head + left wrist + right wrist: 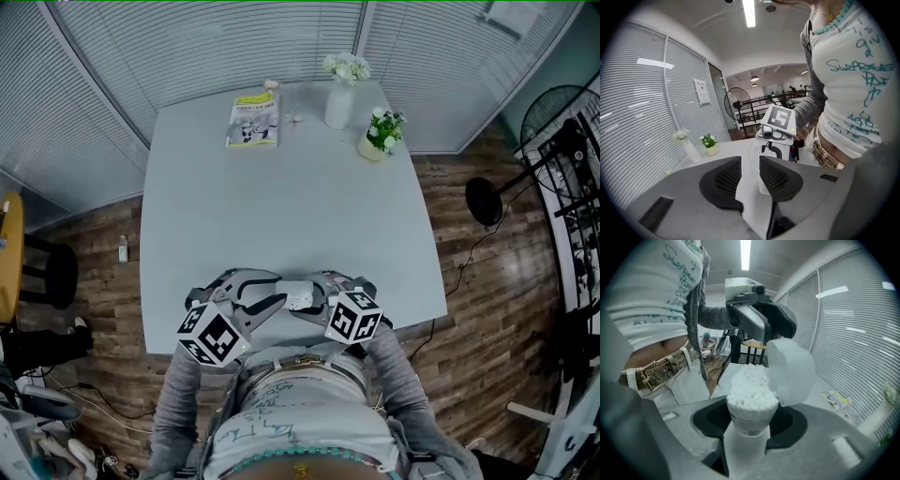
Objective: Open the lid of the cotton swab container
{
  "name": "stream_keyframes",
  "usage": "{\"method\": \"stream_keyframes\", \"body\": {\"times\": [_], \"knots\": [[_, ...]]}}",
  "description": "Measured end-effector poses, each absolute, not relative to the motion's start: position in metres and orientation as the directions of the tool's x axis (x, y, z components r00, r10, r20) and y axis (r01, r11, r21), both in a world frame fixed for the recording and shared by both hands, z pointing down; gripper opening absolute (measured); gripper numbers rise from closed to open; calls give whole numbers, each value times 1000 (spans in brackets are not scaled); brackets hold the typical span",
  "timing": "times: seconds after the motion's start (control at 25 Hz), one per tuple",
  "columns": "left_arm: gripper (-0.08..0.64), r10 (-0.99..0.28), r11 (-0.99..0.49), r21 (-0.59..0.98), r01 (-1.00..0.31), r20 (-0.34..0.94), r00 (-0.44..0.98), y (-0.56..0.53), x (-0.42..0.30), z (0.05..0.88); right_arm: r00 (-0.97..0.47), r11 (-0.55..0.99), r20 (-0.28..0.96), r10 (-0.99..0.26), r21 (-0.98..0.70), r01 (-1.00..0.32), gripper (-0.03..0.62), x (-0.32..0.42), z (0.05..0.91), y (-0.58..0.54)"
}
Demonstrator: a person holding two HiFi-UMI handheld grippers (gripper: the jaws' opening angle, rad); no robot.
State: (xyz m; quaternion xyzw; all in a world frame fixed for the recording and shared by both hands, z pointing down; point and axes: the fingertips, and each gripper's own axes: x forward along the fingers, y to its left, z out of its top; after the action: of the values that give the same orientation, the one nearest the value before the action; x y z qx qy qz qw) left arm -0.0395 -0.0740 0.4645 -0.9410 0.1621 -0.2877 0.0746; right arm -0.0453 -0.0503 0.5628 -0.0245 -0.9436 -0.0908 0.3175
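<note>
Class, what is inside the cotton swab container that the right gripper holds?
White cotton swabs fill the container to its rim; the lid stands open. Their stems are covered by the packed tips and the wall.

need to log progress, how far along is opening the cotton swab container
Done: the lid stands flipped up, cotton swabs exposed. In hand: right gripper clamps the cotton swab container; left gripper pinches the lid. Left: only letting go, probably.
</note>
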Motion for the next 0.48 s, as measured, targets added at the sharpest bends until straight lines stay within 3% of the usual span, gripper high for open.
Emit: {"method": "stream_keyframes", "body": {"times": [0.48], "knots": [[72,-426,-905,-213,-368,464,777,-96,-44,453,-829,986,559,-2,138,90,204,-49,549,-50]]}}
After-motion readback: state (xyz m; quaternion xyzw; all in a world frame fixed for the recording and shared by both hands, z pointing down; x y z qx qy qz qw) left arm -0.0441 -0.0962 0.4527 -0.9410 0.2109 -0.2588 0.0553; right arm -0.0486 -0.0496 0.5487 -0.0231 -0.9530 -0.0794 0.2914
